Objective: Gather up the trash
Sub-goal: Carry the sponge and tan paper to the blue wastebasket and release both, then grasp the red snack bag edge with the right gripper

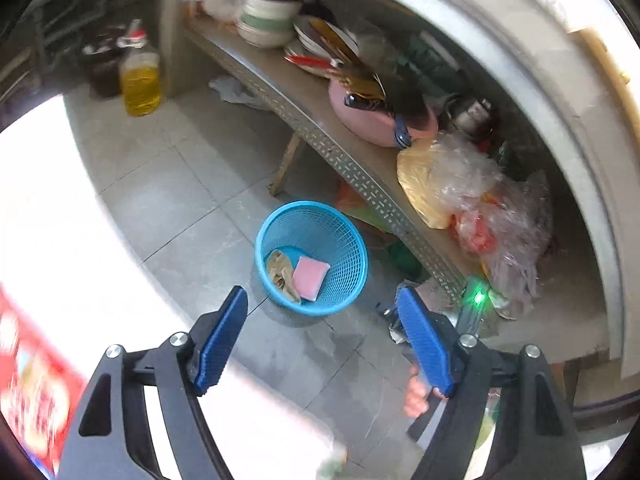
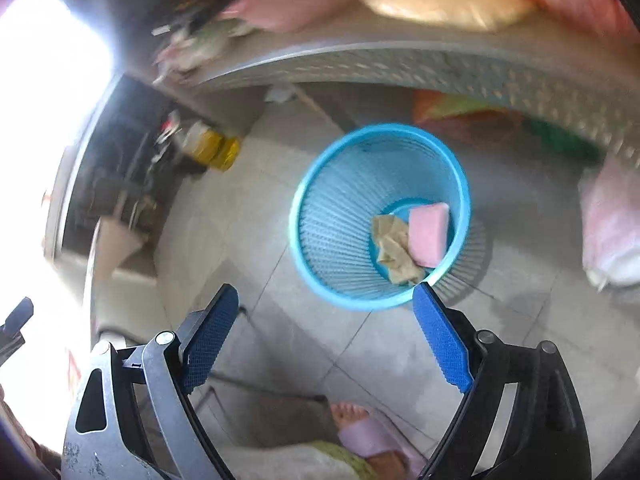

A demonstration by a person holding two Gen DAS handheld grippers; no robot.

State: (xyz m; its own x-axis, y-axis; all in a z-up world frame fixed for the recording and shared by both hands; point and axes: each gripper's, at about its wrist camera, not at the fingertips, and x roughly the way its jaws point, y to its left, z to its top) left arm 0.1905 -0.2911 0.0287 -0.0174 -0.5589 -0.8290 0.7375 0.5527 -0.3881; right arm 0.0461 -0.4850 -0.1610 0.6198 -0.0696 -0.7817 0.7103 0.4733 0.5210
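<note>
both tongs wide, nothing between the pads. left gripper (image 1: 322, 300) hangs over grey floor tile (image 1: 192, 216), blue pads apart, the blue mesh basket (image 1: 352, 248) just past its tips. right gripper (image 2: 326, 298) likewise spread, its right pad tip overlapping the basket rim (image 2: 298, 200) in view. a foot in a pale slipper (image 2: 360, 428) shows below the right gripper. in the basket: pink sponge (image 1: 310, 278) lying against crumpled tan paper (image 1: 282, 270), both on the bottom. basket stands on the floor just in front of a low perforated-metal shelf (image 1: 352, 168). on the shelf: plastic bags (image 1: 472, 192), a pink pot (image 1: 372, 120), stacked bowls (image 1: 268, 20). beyond, a bottle of yellow oil (image 1: 140, 80) stands on the floor. left side is blown out by glare; right wrist view is motion-blurred.
</note>
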